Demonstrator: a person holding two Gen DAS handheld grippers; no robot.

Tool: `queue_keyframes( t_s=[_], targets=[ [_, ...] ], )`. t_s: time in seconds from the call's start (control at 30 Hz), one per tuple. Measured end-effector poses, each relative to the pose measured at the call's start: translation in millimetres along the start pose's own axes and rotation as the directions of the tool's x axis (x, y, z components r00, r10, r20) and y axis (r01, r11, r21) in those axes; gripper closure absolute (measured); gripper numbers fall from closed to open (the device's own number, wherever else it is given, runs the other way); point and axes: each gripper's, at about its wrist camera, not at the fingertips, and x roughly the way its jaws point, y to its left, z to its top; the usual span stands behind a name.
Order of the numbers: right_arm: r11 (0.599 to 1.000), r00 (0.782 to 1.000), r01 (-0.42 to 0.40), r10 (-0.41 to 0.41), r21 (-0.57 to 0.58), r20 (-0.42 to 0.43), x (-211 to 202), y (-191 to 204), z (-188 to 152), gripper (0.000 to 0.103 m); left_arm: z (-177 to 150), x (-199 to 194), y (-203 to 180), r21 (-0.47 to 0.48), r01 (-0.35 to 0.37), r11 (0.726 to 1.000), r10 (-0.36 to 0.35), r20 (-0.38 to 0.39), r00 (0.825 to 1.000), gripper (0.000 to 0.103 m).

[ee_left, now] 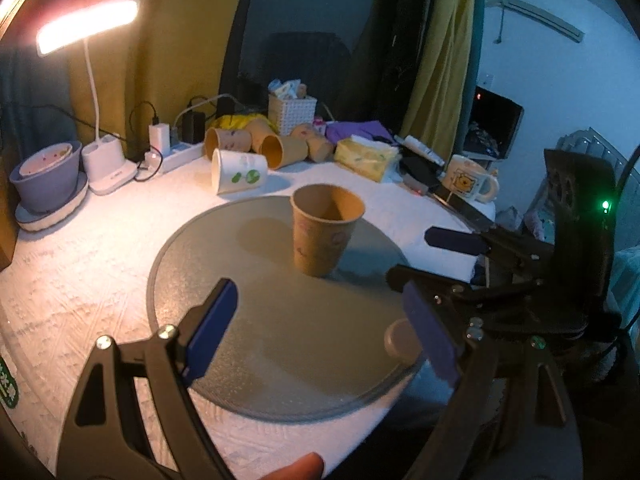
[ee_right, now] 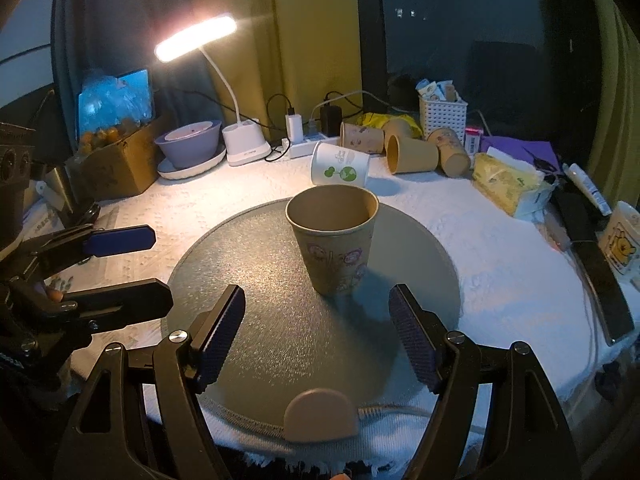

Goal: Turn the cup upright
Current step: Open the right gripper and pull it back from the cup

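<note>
- The brown paper cup (ee_right: 334, 238) stands upright, mouth up, near the middle of the round grey mat (ee_right: 280, 344) on the table (ee_right: 500, 248).
- Left claw (ee_left: 324, 336) gapes wide, holding nothing.
- Right claw (ee_right: 318, 338) likewise spread, short of the cup.

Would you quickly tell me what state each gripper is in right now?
Left gripper: open, holding nothing.
Right gripper: open, holding nothing; the cup stands upright ahead of it.

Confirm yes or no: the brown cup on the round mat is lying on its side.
No, the brown cup stands upright on the round mat, open mouth up.
</note>
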Motion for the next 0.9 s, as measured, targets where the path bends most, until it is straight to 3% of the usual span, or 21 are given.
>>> queue_keyframes(
  t_s=[0.3,0.9],
  targets=[
    [1.000,0.998,0.026,-0.025,-0.010,0.060,-38,10,8,0.026,3,-34,-9,-0.009,-0.026,1.000,0.027,0.114,0.993,0.017],
    [0.997,0.975,0.075,-0.068,-0.023,0.210,-120,18,16,0.026,17,-101,-41,0.030,-0.087,0.996,0.074,0.301,0.951,0.017]
  ],
)
